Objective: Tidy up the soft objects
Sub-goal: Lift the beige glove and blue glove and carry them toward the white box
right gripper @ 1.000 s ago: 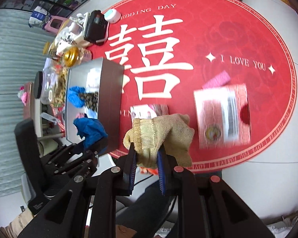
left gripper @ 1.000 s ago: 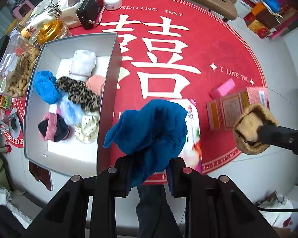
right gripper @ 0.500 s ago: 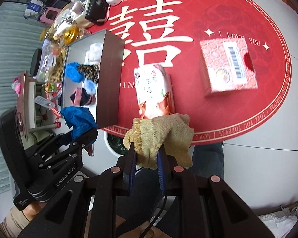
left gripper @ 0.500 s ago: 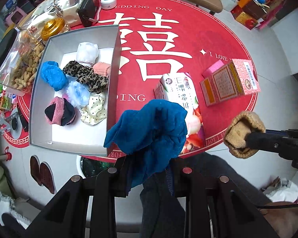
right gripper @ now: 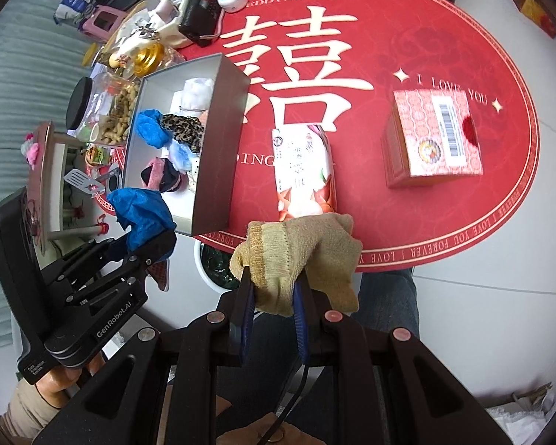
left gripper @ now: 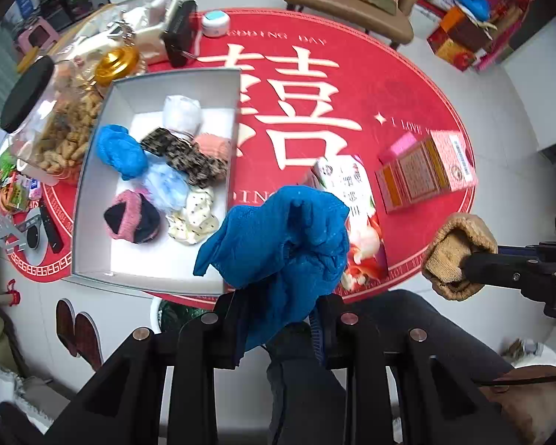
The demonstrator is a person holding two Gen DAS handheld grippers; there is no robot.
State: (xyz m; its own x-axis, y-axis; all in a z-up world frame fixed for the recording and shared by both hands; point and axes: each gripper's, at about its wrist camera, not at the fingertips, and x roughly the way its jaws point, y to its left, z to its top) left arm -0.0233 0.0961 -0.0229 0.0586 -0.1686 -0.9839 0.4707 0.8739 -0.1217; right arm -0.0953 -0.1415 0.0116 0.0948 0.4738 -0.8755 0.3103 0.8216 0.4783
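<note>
Left of frame: grey box (left gripper: 92,170) on the worktop already holds several rolled soft items. Centre: left tongs (left gripper: 278,315) pinch a blue cloth (left gripper: 278,244), not yet boxed. Right: right tongs (right gripper: 272,296) pinch a tan sock (right gripper: 296,256). Two items remain.

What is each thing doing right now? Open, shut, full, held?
Left gripper: shut on the blue sock.
Right gripper: shut on the tan sock.
Grey box: open, holding several rolled socks.
Snack jar: lid on, nearly full.
Pink carton: closed, on the table.
</note>
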